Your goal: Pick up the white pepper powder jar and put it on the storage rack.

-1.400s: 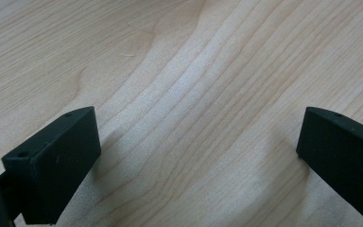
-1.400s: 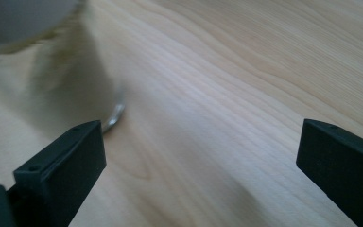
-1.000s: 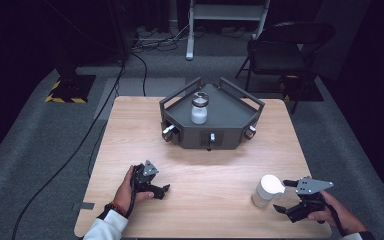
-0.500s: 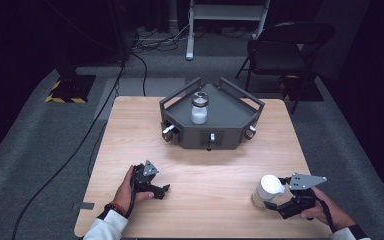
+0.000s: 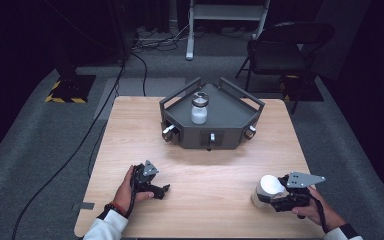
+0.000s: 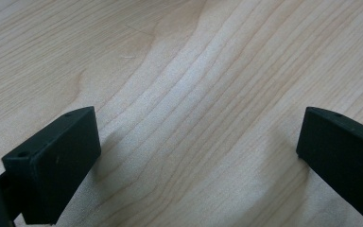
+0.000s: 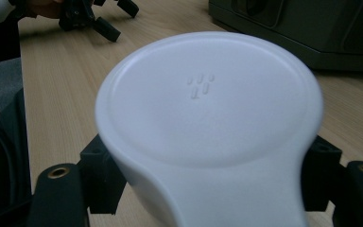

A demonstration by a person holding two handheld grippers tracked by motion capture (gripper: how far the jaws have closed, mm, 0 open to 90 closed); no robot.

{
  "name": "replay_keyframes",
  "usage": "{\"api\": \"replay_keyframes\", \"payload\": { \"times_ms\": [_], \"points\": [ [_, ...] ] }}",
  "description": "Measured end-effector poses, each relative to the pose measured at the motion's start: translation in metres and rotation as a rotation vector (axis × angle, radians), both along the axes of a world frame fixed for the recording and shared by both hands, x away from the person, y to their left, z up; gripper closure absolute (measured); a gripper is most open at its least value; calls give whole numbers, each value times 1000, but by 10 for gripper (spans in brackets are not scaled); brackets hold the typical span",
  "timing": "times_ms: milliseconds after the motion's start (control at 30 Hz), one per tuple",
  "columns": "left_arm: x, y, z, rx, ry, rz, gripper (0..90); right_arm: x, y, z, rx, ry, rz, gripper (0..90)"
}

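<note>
The right gripper (image 5: 270, 196) has just been closing, and its fingers (image 7: 99, 177) now clamp the white bottle (image 5: 266, 190) standing near the table's (image 5: 215, 170) front right corner. The left gripper (image 5: 161, 190) rests on the table at front left, fingers (image 6: 56, 161) wide apart around bare wood.

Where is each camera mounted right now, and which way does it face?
High view: above the person's side, looking forward and down on the table; both forearms, left gripper, right gripper.
Left gripper view: on the left gripper, facing bare tabletop between open jaws.
Right gripper view: on the right gripper, facing the white bottle that its jaws clamp.
Shared: high and right gripper views both show the bottle.
</note>
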State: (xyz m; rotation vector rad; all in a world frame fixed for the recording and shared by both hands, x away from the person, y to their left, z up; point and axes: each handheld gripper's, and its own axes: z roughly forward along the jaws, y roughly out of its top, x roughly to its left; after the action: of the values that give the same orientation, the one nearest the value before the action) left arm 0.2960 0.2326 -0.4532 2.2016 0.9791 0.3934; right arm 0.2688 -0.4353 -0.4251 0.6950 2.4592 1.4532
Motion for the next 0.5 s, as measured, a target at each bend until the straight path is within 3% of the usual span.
{"api": "replay_keyframes", "payload": {
  "times_ms": [300, 500],
  "points": [
    [0, 0, 0, 0, 0, 0, 1, 0, 1, -2, -1, -33, 31, 291],
    [0, 0, 0, 0, 0, 0, 1, 1, 4, -1, -1, -28, 45, 292]
  ]
}}
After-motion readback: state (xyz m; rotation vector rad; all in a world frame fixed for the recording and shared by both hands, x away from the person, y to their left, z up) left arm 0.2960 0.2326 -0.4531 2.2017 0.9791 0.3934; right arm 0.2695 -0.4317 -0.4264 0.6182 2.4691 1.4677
